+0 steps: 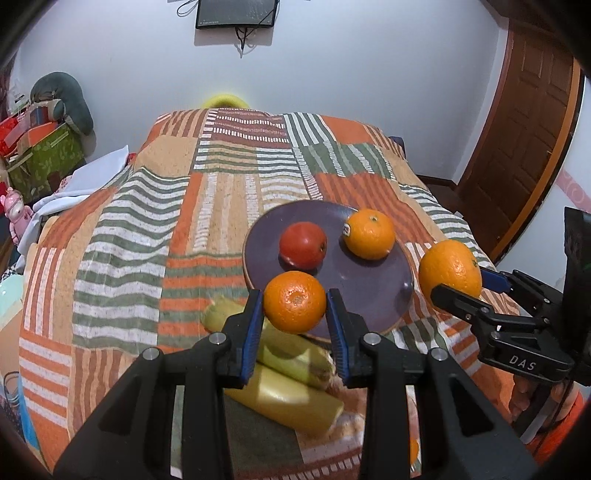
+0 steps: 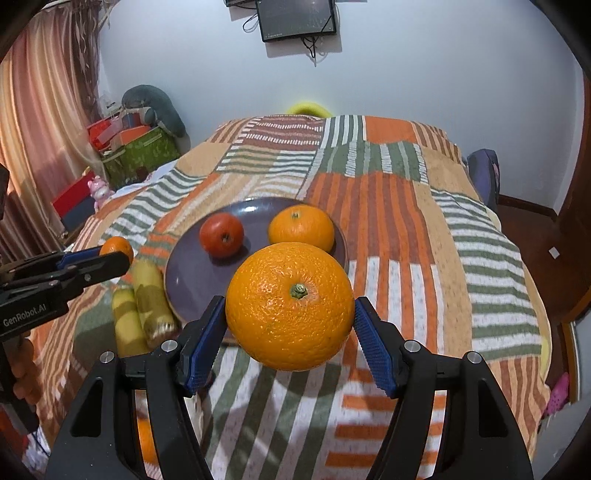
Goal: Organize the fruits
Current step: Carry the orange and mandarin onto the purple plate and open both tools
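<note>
My left gripper (image 1: 295,301) is shut on a small orange (image 1: 294,302), held above the near rim of the purple plate (image 1: 369,291). My right gripper (image 2: 290,312) is shut on a large orange (image 2: 290,310), lifted over the bedspread just in front of the plate (image 2: 184,280). On the plate lie a red apple (image 1: 303,244) and an orange with a sticker (image 1: 369,233). Yellow-green bananas (image 1: 291,380) lie on the bedspread at the plate's near left, under my left gripper. The right gripper (image 1: 461,291) with its large orange (image 1: 450,269) shows at the right of the left wrist view.
The plate rests on a bed with a striped patchwork bedspread (image 1: 147,229). Boxes and a grey pillow (image 1: 70,99) are stacked left of the bed. A monitor (image 1: 236,13) hangs on the far wall. A wooden door (image 1: 524,147) stands at the right.
</note>
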The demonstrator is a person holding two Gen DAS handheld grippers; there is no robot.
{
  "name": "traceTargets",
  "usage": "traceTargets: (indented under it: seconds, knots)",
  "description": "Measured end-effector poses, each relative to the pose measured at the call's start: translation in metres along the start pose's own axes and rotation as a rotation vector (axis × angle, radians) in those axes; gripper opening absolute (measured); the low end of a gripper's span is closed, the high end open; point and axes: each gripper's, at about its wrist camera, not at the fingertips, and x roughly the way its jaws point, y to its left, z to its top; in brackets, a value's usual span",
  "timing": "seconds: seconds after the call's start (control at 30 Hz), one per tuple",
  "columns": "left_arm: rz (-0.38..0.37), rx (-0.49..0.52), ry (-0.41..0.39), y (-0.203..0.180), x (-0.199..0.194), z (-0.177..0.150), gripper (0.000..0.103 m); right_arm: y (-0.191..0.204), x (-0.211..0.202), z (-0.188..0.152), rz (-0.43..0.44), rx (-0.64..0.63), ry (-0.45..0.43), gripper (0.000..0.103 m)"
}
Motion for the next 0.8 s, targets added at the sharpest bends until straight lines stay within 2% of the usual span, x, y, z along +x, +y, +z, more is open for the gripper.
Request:
traceTargets:
  seconds: [0.37,0.8]
  knots:
    - [-0.007,-0.005,0.022,0.009,0.033,0.015,0.034,0.006,0.025,0.019,0.018,-0.027,-0.008,0.066]
    - [-0.021,-0.035,0.102,0.020,0.079,0.020,0.034,0.013,0.051,0.014,0.034,-0.059,0.034,0.066]
